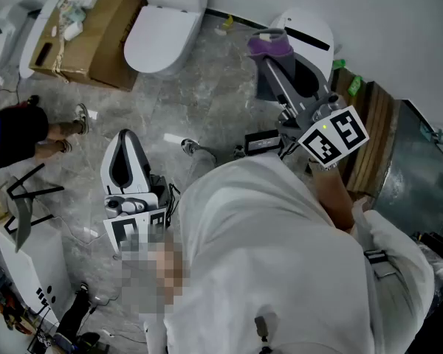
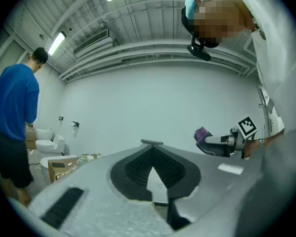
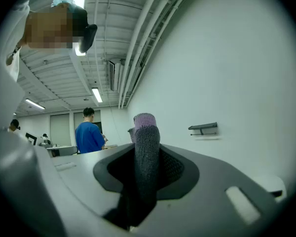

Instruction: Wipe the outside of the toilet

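A white toilet (image 1: 161, 29) stands at the far side of the grey floor, its lid down; it also shows small at the left (image 2: 50, 144). My right gripper (image 1: 268, 59) is shut on a purple cloth (image 1: 269, 46), held up in the air to the right of the toilet and apart from it. In the right gripper view the cloth (image 3: 146, 152) stands up between the jaws of that gripper (image 3: 145, 128), facing a bare white wall. My left gripper (image 1: 125, 137) hangs lower at the left, its jaws (image 2: 153, 143) together with nothing in them. The cloth (image 2: 202, 134) shows from it too.
A cardboard box (image 1: 96, 32) with small items stands left of the toilet. A second white fixture (image 1: 308, 26) sits behind the right gripper. Another person in blue (image 2: 14, 127) stands at the left. Wooden boards (image 1: 373, 124) and metal sheets (image 1: 413, 161) lie at the right.
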